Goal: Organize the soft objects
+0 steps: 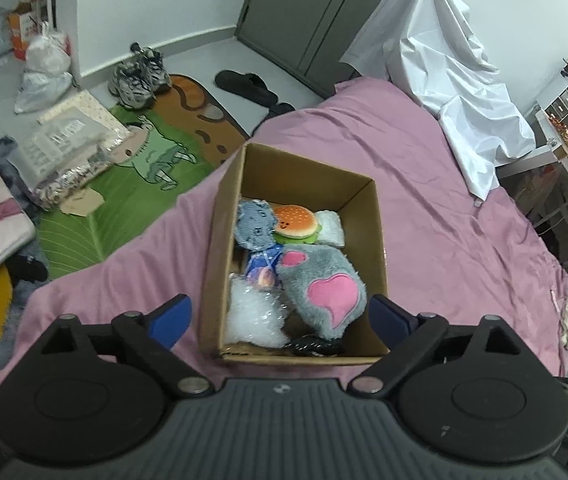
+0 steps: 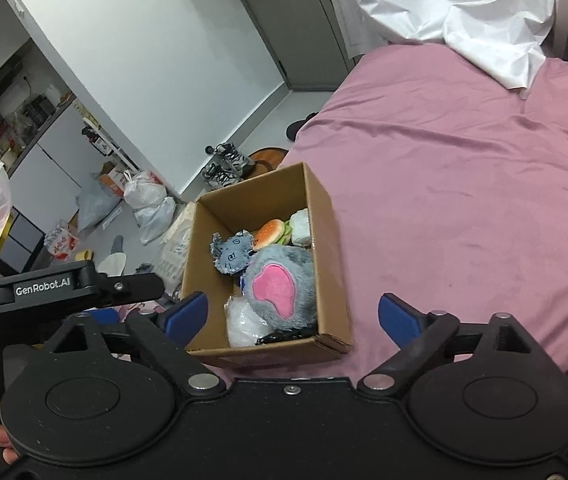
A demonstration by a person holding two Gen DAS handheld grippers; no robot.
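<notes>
Right wrist view, far left of frame: the left gripper reads "GenRobot.AI". At centre, the cardboard box on the pink bedspread holds a grey plush with a pink patch, a burger toy and other soft items. Right gripper spread wide, empty. Left wrist view: left tongs likewise wide, holding nothing.

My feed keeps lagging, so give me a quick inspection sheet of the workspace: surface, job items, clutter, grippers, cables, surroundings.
Surface: pink bedsheet, wrinkled.
Job's things: cardboard box on the bed holds a grey paw plush, burger plush, blue-grey plush, white pad, bubble wrap.
Clutter: white sheet heaped at the bed's far end.
Grippers: left gripper and right gripper, jaws open, empty.
Cables: nothing seen.
Surroundings: sneakers, plastic bags, green rug on the floor.
</notes>
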